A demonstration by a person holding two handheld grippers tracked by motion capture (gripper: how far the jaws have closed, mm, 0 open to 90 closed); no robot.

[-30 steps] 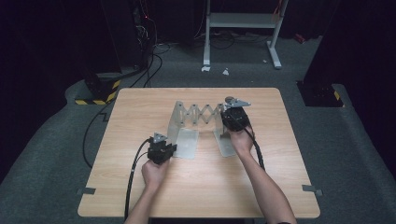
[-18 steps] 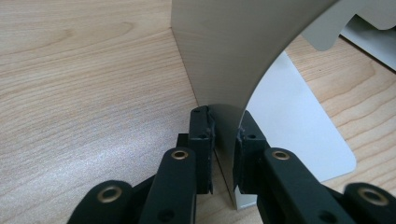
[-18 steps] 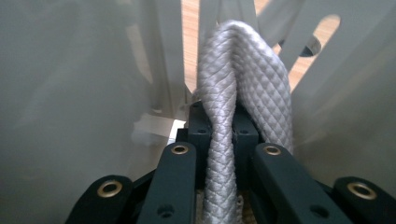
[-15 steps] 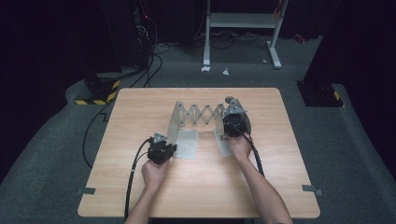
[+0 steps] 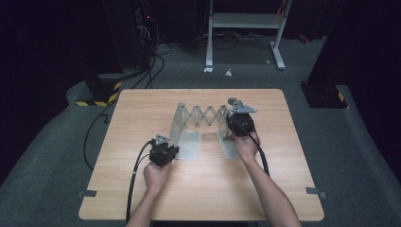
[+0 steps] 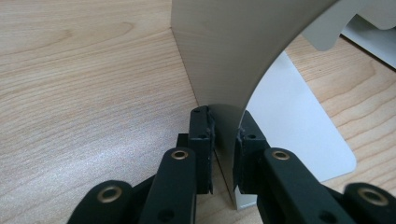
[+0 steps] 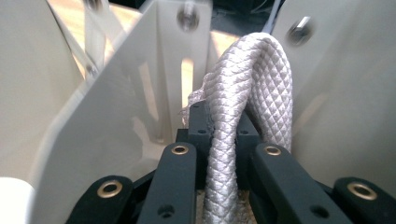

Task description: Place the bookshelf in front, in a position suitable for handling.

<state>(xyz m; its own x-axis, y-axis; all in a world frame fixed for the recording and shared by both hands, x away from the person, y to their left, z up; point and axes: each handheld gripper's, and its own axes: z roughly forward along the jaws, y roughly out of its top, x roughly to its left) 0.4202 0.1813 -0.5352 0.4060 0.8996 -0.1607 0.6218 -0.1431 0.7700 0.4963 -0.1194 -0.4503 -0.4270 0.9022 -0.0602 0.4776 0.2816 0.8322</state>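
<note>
A pale metal scissor-lattice rack (image 5: 204,116) stands on the wooden table (image 5: 142,189), with an upright end plate and flat foot at each side. My left gripper (image 5: 173,150) is shut on the lower edge of the left end plate (image 6: 229,56), its pads pressing both faces just above the foot (image 6: 294,126). My right gripper (image 5: 238,118) is at the rack's right end, shut on a white braided rope (image 7: 245,88). The rope loops up between the rack's plates (image 7: 336,93) and runs down between my jaws.
A person's forearms come in from the table's near edge, with black cables (image 5: 135,179) trailing from both grippers. Beyond the table's far side stand a white metal frame (image 5: 246,21), dark equipment and a yellow-black striped block (image 5: 97,97) on grey carpet.
My right gripper has shifted slightly toward the near edge with the rope still in it. The left gripper and the rack's left end have stayed put.
</note>
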